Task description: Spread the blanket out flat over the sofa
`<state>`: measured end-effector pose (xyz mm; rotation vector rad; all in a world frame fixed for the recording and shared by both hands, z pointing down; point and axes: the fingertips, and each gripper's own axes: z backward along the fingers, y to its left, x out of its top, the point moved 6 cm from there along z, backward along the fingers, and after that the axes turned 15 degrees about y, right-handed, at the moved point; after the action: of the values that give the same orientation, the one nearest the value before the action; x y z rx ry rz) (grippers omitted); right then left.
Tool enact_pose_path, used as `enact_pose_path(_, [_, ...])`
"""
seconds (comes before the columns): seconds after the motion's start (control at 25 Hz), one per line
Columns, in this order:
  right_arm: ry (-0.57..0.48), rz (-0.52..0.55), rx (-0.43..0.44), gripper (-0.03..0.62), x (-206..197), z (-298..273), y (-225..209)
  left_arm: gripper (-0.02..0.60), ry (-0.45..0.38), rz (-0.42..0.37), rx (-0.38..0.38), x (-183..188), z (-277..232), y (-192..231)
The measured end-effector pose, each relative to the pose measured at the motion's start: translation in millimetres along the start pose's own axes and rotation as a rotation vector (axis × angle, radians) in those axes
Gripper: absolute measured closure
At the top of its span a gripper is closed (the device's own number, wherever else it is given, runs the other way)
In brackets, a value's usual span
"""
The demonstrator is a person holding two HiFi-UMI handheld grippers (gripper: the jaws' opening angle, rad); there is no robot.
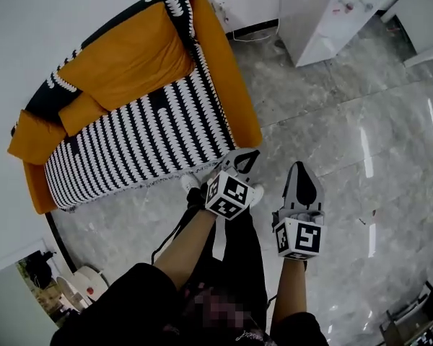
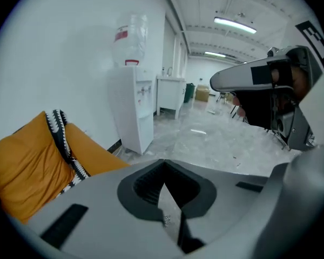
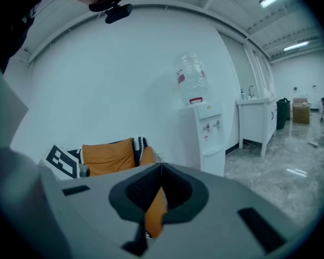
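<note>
The orange sofa (image 1: 231, 71) stands at the upper left against the wall. A black-and-white striped blanket (image 1: 144, 139) lies flat over its seat, runs up behind the orange back cushion (image 1: 126, 60) and hangs down the front edge. My left gripper (image 1: 245, 153) is shut and empty, off the sofa's front right corner. The right gripper (image 1: 301, 166) hovers beside it over the floor, also shut with nothing in it. In the left gripper view the closed jaws (image 2: 164, 163) point past the sofa arm (image 2: 92, 155). The right gripper view has closed jaws (image 3: 161, 165) aimed toward the sofa (image 3: 108, 156).
A white water dispenser (image 2: 132, 101) stands by the wall right of the sofa. White cabinets (image 1: 332, 13) sit at the top right. A small round white table (image 1: 83, 283) is at the lower left. Grey marble floor (image 1: 346, 121) spreads to the right.
</note>
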<state>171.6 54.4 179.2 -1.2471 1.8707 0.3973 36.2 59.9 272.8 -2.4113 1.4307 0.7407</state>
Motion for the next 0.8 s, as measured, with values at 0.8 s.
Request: enact_pose_path(0.8, [-0.204, 0.074, -0.003, 0.574, 129, 60, 31, 0.571, -0.301, 0.027, 0.228, 106, 164, 58])
